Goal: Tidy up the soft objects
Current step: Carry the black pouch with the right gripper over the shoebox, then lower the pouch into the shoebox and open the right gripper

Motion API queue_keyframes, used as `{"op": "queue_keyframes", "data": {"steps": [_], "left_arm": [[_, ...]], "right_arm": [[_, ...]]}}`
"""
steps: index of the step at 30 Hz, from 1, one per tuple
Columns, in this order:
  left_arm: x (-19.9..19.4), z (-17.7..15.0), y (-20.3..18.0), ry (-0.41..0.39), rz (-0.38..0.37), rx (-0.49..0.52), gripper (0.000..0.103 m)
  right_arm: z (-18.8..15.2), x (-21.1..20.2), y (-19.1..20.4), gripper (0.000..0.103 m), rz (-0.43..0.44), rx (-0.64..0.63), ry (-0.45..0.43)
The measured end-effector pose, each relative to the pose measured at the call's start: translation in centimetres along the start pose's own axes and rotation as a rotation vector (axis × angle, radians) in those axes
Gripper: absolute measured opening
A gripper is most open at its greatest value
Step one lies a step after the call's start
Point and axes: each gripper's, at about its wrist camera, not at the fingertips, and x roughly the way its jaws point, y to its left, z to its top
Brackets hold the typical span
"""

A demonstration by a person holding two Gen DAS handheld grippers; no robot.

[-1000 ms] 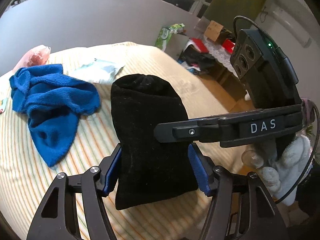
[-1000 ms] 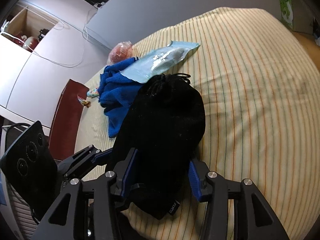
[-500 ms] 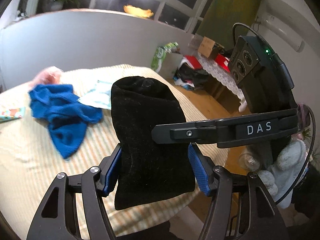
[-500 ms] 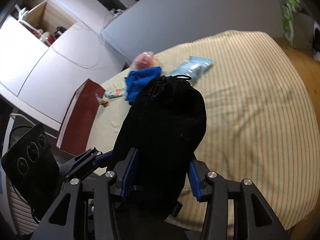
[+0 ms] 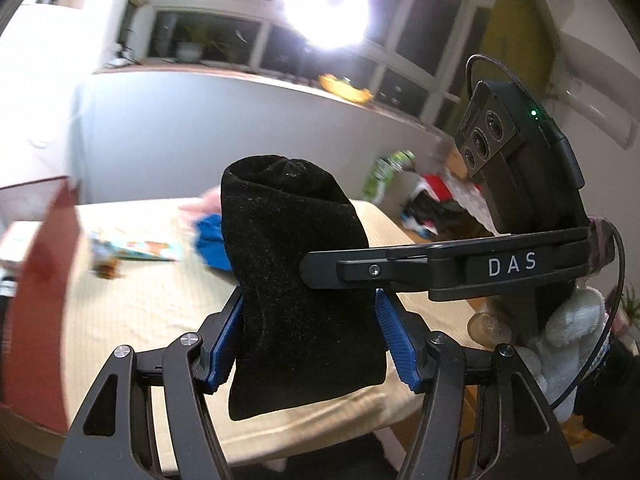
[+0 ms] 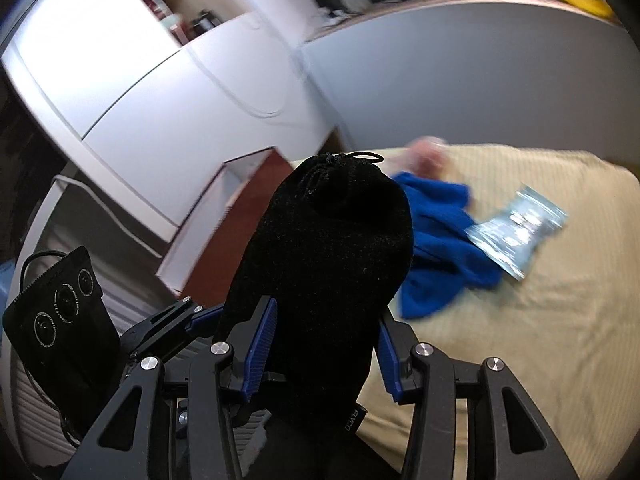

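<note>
A black velvet drawstring pouch (image 5: 296, 280) is held up in the air between both grippers, above the near edge of the striped cream tablecloth (image 5: 140, 300). My left gripper (image 5: 308, 332) is shut on its lower part. My right gripper (image 6: 322, 344) is shut on the same pouch (image 6: 328, 264), whose drawstring end points up. A crumpled blue cloth (image 6: 436, 240) lies on the table behind the pouch; it also shows in the left wrist view (image 5: 210, 240), mostly hidden.
A clear plastic packet (image 6: 520, 228) lies right of the blue cloth. A pink soft item (image 6: 426, 156) sits at the table's far edge. A colourful flat packet (image 5: 148, 250) and a brown box (image 6: 236, 236) are at the left. A grey wall (image 5: 240, 132) stands behind.
Both grippers have lifted the black pouch off the table and tilted upward; the table now sits lower and farther in both views. The grip on the pouch is unchanged.
</note>
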Motion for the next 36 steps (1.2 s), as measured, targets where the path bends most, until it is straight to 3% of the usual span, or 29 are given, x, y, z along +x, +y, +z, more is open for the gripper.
{"op": "queue_keyframes", "data": {"steps": [11, 20, 28, 36], "left_arm": [[-6.9, -0.5, 8.5, -0.062, 0.156, -0.090, 0.063], [-10.3, -1.2, 14.9, -0.090, 0.259, -0.176, 0.063], [-11.4, -1.0, 19.9, -0.076, 0.382, -0.206, 0.063], [-11.1, -1.5, 21.8, -0.040, 0.438, -0.228, 0.063]], "right_arm": [[3.7, 7.6, 9.1, 0.044, 0.103, -0.121, 0.072], [5.6, 13.9, 15.6, 0.044, 0.170, -0.185, 0.137], [6.8, 18.9, 19.4, 0.044, 0.197, -0.207, 0.165], [7.6, 23.1, 20.1, 0.044, 0.179, -0.151, 0.211]]}}
